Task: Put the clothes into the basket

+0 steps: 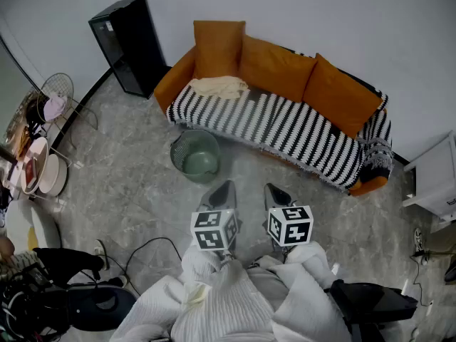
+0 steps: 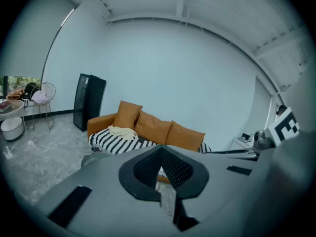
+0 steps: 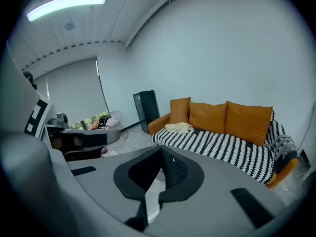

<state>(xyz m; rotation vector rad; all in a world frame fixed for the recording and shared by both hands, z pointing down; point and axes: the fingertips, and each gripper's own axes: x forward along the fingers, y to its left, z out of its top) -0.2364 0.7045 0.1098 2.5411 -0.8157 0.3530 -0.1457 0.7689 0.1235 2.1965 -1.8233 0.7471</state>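
The cream garment point(image 1: 219, 86) lies on the left end of the striped sofa point(image 1: 299, 130), well beyond the left gripper point(image 1: 222, 193) and right gripper point(image 1: 276, 194), both closed tight and empty, with the green basket point(image 1: 178, 159) on open floor point(image 1: 135, 191) between.

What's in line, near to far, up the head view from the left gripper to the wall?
left gripper → basket → striped throw → cream garment → orange cushion → wall

Orange sofa point(image 1: 274, 66), black-and-white striped throw point(image 1: 285, 123), cream garment point(image 1: 219, 86), pale green basket point(image 1: 177, 159)
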